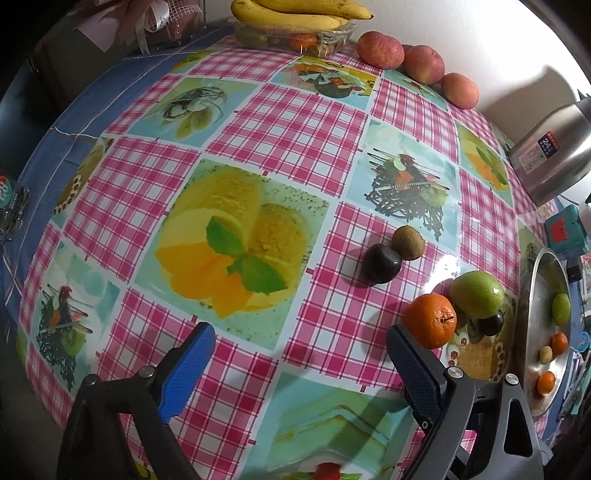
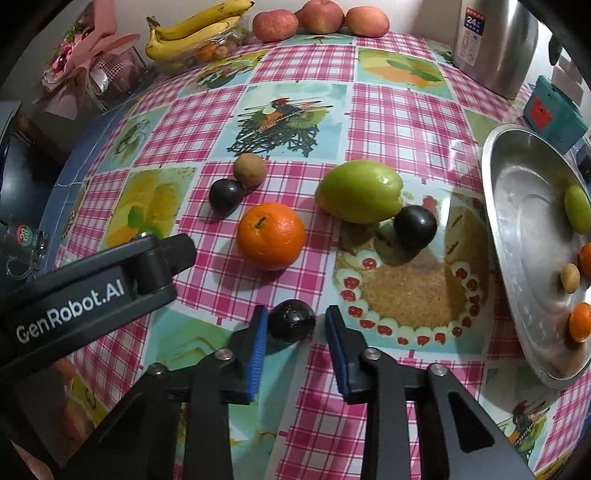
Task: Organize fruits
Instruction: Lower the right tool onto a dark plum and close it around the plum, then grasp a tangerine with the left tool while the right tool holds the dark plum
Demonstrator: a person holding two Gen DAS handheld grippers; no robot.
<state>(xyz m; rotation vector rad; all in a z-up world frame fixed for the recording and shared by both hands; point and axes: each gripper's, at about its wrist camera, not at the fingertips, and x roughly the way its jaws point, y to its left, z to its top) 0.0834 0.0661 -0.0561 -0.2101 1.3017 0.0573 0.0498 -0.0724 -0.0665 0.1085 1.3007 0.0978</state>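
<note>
My right gripper (image 2: 297, 325) is open, its blue pads on either side of a small dark fruit (image 2: 291, 320) lying on the checked tablecloth, with a gap to the right pad. Beyond it lie an orange (image 2: 270, 235), a big green fruit (image 2: 360, 191), a dark plum (image 2: 414, 224), another dark plum (image 2: 226, 196) and a brown fruit (image 2: 250, 169). My left gripper (image 1: 301, 338) is open and empty above the cloth, its right finger next to the orange (image 1: 430, 320). A metal tray (image 2: 517, 229) at right holds several small fruits.
Bananas (image 2: 192, 31) on a clear box and three peaches (image 2: 320, 16) sit at the table's far edge. A steel kettle (image 2: 495, 44) and a teal box (image 2: 554, 114) stand at far right. A wrapped bouquet (image 2: 88, 62) is at far left. The left gripper's body (image 2: 88, 288) reaches in from the left.
</note>
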